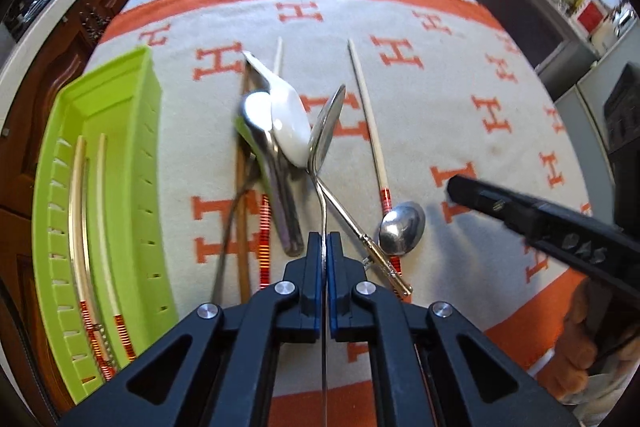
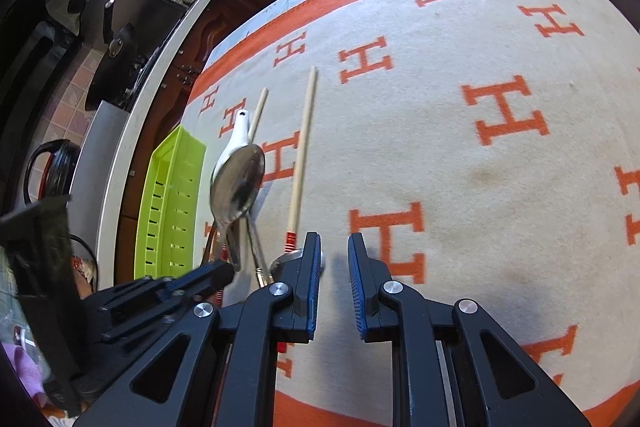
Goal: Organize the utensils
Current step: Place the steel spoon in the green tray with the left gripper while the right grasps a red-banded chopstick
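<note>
Left hand-held gripper (image 1: 324,247) clamped on metal spoon (image 1: 326,131) handle, bowl raised over utensil pile beside green tray (image 1: 120,99) w/ chopsticks (image 1: 78,211). Right hand-held gripper (image 2: 334,255) slightly apart, empty, over blanket (image 2: 460,167).

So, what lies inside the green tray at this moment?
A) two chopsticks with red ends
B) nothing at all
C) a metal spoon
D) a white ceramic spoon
A: in the left wrist view the green tray holds only two chopsticks with red ends, lying side by side, while the white ceramic spoon is out on the cloth.
</note>
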The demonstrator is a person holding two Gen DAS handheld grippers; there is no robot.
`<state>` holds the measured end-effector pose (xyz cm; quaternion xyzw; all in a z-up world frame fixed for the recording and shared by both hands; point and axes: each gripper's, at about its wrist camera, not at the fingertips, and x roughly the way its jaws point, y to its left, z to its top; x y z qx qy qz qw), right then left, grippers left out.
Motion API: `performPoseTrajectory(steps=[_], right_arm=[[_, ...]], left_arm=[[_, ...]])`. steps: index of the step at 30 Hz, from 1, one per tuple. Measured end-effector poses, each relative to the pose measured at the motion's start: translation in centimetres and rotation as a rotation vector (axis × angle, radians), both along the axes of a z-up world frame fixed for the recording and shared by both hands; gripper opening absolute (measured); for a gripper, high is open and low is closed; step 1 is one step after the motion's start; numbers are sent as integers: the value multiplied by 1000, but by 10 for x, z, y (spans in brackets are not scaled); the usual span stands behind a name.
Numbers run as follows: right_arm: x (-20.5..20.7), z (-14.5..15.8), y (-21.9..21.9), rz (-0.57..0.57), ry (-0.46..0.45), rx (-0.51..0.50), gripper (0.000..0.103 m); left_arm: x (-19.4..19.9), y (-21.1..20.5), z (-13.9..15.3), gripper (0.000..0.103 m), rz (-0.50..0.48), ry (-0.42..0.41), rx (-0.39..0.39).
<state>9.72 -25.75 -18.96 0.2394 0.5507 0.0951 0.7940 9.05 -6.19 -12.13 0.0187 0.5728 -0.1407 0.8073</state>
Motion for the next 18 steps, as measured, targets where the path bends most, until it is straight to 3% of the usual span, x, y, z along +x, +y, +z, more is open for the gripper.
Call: performPoseTrajectory(steps=[6,12,18], right_arm=[[10,1,28,59,1,-34,15],[30,-8,49,81,24,-99,14],[45,-10,64,89,31,-130,14]], left_arm=[[-2,32,36,0,62,-68,-63],[-5,77,71,0,151,-159,-69],[-2,126,68,0,276,-186,-29]])
